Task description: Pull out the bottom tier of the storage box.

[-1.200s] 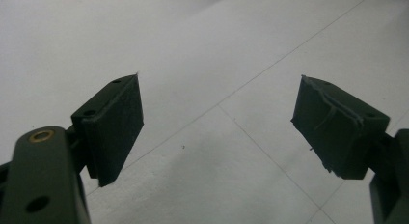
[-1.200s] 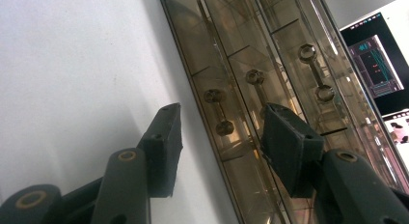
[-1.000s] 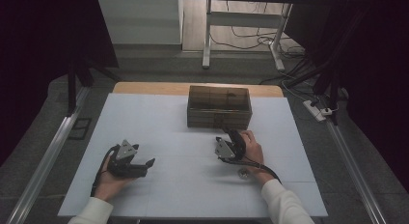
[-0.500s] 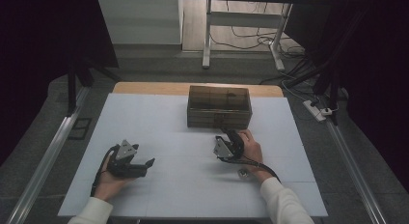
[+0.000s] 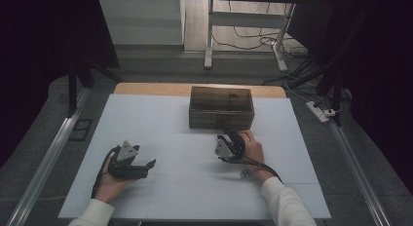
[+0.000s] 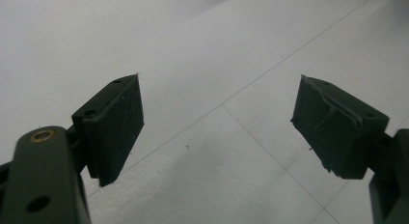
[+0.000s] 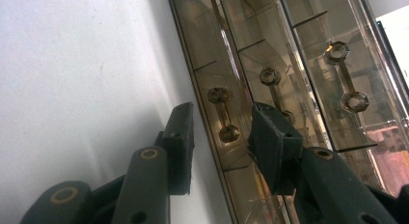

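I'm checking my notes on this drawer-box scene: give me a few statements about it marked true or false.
1. The right claw points at the brown see-through plastic drawer box. True.
2. Its jaws clamp a drawer handle. False: the bottom drawer's handle lies between them, not yet gripped.
3. The left claw holds a screw. False: it is open over the white table.
4. The box has three stacked drawers. True.

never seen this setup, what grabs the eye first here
A smoky transparent drawer box sits at the far middle of the pale table. The right tongs point at its front, jaws just closing around the lowest drawer's handle without pressing. The left tongs gape open over bare tabletop.
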Demonstrator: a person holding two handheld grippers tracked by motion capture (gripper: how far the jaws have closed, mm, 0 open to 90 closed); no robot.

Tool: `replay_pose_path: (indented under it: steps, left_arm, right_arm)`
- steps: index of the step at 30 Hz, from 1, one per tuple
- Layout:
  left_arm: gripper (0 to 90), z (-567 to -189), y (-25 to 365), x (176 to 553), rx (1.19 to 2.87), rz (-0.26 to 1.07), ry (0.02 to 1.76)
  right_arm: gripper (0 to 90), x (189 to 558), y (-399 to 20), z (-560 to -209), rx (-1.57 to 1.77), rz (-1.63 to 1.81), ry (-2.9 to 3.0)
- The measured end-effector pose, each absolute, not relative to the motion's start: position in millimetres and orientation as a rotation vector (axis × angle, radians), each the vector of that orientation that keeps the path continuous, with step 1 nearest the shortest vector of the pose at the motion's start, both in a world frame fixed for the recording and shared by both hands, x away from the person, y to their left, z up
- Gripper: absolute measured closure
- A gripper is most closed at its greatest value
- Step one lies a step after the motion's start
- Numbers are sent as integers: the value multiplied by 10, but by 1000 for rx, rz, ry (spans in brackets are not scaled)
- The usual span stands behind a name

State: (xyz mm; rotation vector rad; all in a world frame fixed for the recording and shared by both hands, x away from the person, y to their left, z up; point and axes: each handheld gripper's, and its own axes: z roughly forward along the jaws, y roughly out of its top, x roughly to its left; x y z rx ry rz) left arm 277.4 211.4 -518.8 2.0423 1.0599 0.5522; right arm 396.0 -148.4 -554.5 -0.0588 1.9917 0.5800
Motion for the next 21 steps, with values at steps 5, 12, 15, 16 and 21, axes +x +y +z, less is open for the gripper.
replay_pose_path:
  steps: [5, 12, 15, 16, 21]
  left_arm:
    - [179, -5187, 2118, 2774, 2038, 555, 1065]
    - [179, -5192, 2130, 2782, 2039, 557, 1069]
    - [179, -5191, 2133, 2781, 2039, 558, 1070]
    - [179, -5191, 2131, 2779, 2039, 560, 1069]
    - [179, -5193, 2123, 2777, 2046, 560, 1068]
  right_arm:
    - [607, 3982, -1499, -5561, -51, 576, 1989]
    - [610, 4023, -1523, -5591, -34, 590, 1982]
    - [610, 4039, -1530, -5593, -27, 592, 1983]
    - [611, 4038, -1530, -5593, -23, 586, 1984]
    - [614, 4054, -1523, -5604, -37, 599, 1969]
